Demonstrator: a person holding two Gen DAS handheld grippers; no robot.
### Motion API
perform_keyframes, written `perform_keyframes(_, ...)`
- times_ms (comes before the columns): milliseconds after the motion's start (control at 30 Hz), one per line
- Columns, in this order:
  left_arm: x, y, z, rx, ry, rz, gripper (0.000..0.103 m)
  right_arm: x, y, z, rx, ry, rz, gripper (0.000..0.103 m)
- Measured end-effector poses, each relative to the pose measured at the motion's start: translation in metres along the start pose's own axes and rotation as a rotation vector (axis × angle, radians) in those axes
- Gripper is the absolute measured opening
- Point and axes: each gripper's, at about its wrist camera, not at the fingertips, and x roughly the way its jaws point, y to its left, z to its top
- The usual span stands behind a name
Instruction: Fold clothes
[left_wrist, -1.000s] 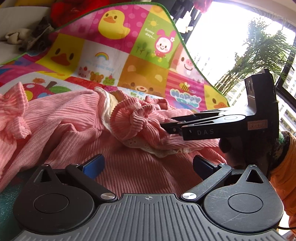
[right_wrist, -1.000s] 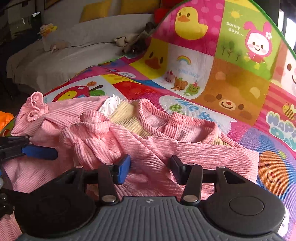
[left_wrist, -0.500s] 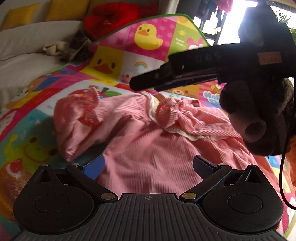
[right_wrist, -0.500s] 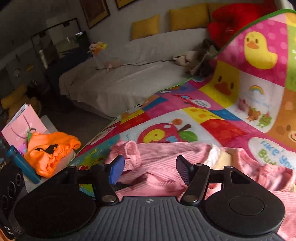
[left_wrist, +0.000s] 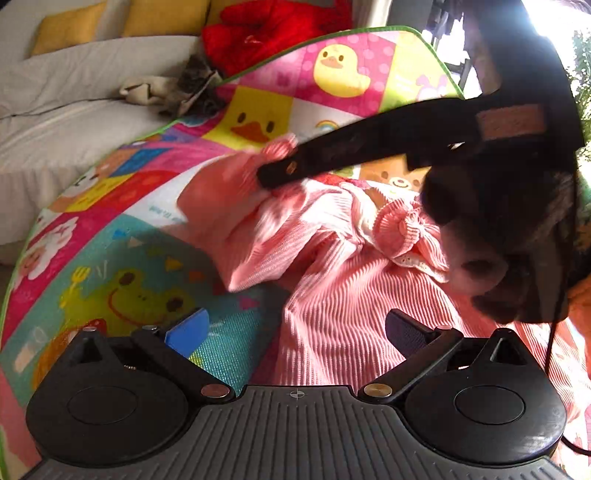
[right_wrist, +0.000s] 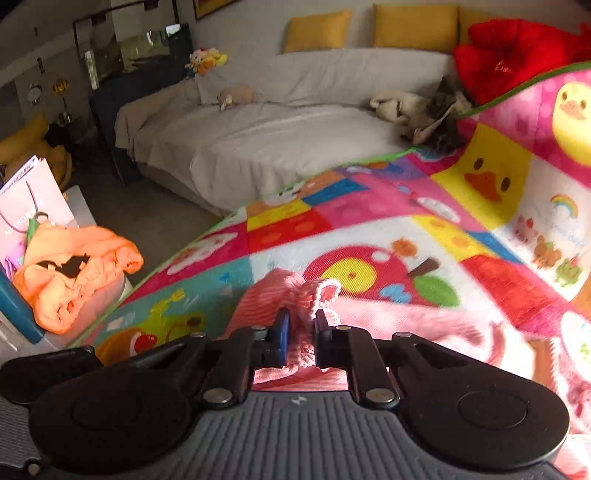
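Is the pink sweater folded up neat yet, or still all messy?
Still messy. The pink sweater lies rumpled on the play mat, and the right claw is shut on its ruffled cuff.

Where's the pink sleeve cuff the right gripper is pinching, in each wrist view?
Left wrist: sleeve cuff upper centre, at the tip of the right gripper, which reaches in from the right.
Right wrist: sleeve cuff lower centre, bunched between the jaws.
Shared landmark: red plush cushion on the sofa.

Both cameras sit low and close over the play mat (left_wrist: 92, 236) — each peering along its own fingers. They share the pink garment (left_wrist: 332, 302) and the sofa (right_wrist: 280, 122) behind.
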Motion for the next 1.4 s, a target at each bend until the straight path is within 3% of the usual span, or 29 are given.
perform_keyframes(200,0.002,-0.016,0.016,0.040,-0.026,-0.024,0.103,-0.116,-0.063,0.017,0.093,-0.223,-0.149,0.011)
perform_keyframes(400,0.007,-0.043,0.033,0.114,-0.030,-0.094,0.103,-0.185,-0.139,-0.049,0.262,-0.229,-0.338,0.011)
perform_keyframes(567,0.020,-0.075,0.046,0.198,-0.026,-0.151,0.103,-0.184,-0.185,-0.123,0.443,-0.120,-0.396,0.011)
perform_keyframes(733,0.043,-0.100,0.064,0.219,-0.021,-0.210,0.103,-0.157,-0.194,-0.165,0.493,-0.048,-0.413,0.013)
perform_keyframes(800,0.057,-0.105,0.067,0.246,-0.010,-0.179,0.103,-0.157,-0.188,-0.166,0.469,-0.059,-0.431,0.017)
perform_keyframes(867,0.074,-0.105,0.066,0.299,0.000,-0.068,0.103,-0.161,-0.180,-0.161,0.438,-0.080,-0.446,0.024)
perform_keyframes(933,0.089,-0.093,0.063,0.314,0.029,-0.006,0.103,-0.169,-0.174,-0.150,0.401,-0.121,-0.451,0.043)
perform_keyframes(1000,0.096,-0.078,0.061,0.297,0.053,0.024,0.103,-0.177,-0.167,-0.143,0.363,-0.153,-0.454,0.049)
perform_keyframes(1100,0.100,-0.060,0.061,0.272,0.056,0.062,0.103,-0.181,-0.157,-0.134,0.317,-0.184,-0.467,0.050)
perform_keyframes(1233,0.089,-0.053,0.066,0.237,0.049,0.009,0.103,-0.165,-0.152,-0.128,0.292,-0.168,-0.451,0.050)
perform_keyframes(1400,0.064,-0.069,0.076,0.237,-0.019,-0.145,0.103,-0.118,-0.166,-0.136,0.294,-0.009,-0.511,0.050)
